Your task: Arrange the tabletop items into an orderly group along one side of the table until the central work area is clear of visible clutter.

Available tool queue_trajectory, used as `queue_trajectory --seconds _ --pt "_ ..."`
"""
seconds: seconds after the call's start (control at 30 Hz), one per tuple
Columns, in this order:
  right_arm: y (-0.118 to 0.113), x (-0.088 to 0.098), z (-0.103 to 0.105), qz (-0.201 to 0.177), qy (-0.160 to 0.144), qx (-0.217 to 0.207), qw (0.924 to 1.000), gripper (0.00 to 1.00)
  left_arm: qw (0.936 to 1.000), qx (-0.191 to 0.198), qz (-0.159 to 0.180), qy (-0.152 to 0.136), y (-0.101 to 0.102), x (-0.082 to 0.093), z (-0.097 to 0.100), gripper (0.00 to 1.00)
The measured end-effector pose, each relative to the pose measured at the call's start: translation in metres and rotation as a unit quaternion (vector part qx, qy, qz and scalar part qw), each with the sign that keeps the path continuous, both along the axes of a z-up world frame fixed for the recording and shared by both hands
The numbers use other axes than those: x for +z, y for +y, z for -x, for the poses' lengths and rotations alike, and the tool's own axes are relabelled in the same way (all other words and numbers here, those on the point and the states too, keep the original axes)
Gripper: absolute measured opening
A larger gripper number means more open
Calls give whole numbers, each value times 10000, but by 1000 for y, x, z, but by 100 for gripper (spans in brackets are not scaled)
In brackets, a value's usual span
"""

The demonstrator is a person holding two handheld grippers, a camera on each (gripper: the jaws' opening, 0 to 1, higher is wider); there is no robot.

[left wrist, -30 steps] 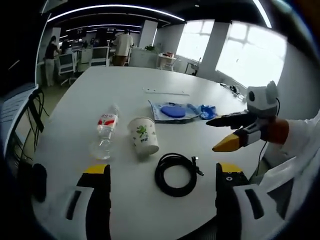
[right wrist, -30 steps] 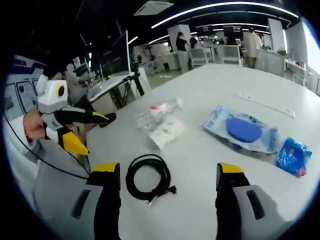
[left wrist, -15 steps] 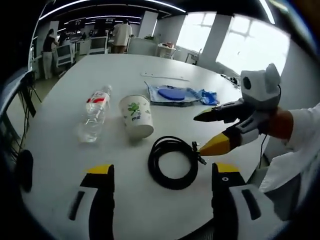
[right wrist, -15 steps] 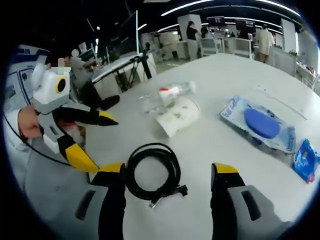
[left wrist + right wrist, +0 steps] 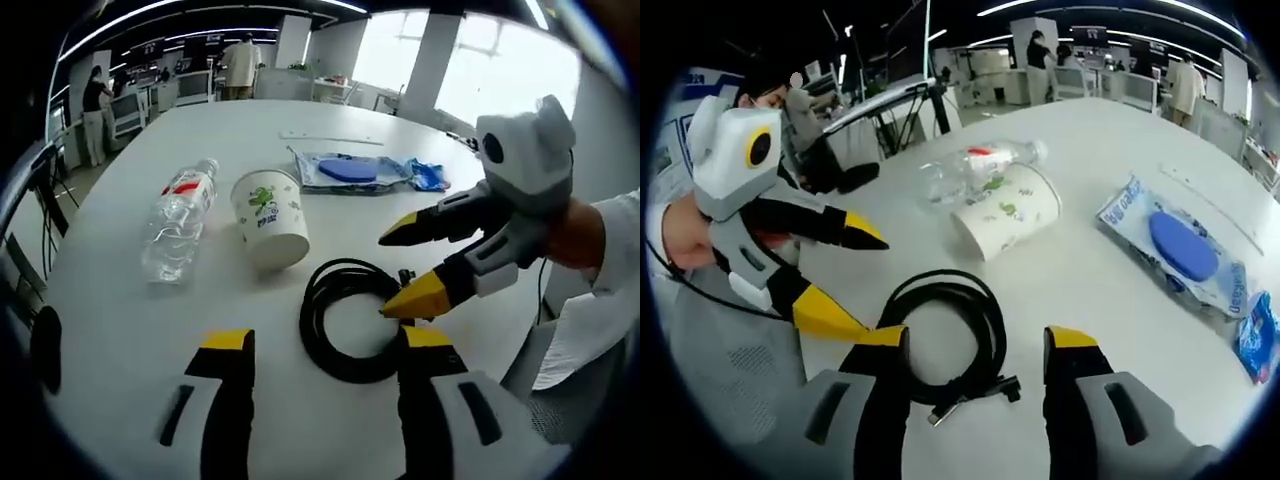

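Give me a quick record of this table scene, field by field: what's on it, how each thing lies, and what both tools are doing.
surface: white table
black cable: coiled, nearest both tools
paper cup: lying on its side beside the bottle
water bottle: lying down, red label
blue pouch: flat, farther back
blue wrapper: next to the pouch
left tool: open, at the coil's edge
right tool: open, yellow tip at the coil
background: people standing at desks
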State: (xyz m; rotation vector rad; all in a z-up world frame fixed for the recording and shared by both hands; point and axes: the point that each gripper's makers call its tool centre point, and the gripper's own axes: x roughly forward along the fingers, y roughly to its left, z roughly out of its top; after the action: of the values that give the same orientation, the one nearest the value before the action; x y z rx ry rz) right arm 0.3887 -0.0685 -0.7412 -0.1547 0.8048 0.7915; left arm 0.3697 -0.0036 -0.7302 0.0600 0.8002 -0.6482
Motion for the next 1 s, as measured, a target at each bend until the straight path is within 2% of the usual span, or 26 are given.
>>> queue_trajectory --seconds 0.17,0.2,0.3,0.4,0.57,0.63,0.73,0.77,0.8,0.87,1.0 --pt "0 -7 -2 57 50 -2 10000 45 9999 -94 -122 -60 -3 -4 -3 45" --pt "1 -8 -2 81 62 9 9999 43 9996 -155 -236 -76 -2 -7 -3 42" --pt "2 -12 -3 86 94 13 9999 40 9997 -153 -211 -18 -6 -11 -5 42" --pt "2 -14 -3 123 102 20 9999 37 9991 -217 -365 51 -7 -18 -5 38" --pt "-1 -20 -2 291 153 107 9994 18 9986 -278 -437 129 -10 -24 -7 31" --pt "-3 -21 -4 293 123 45 9995 15 9981 -304 -508 143 -10 -27 -7 27" --pt "-5 -23 -4 274 179 21 9995 13 9977 -323 -560 179 -11 -30 -9 22" --pt "-5 -23 -4 265 188 12 9995 13 9968 -346 -681 238 -9 -34 -8 20" --pt "-5 -23 -4 268 202 15 9994 13 9956 -458 -799 154 -8 -33 -8 17" --pt "-4 -23 -4 292 200 32 9994 12 9969 -315 -680 251 -12 -34 -11 16" --pt "-4 -22 -7 246 224 -93 9994 7 9957 -299 -815 322 -10 -34 -12 11"
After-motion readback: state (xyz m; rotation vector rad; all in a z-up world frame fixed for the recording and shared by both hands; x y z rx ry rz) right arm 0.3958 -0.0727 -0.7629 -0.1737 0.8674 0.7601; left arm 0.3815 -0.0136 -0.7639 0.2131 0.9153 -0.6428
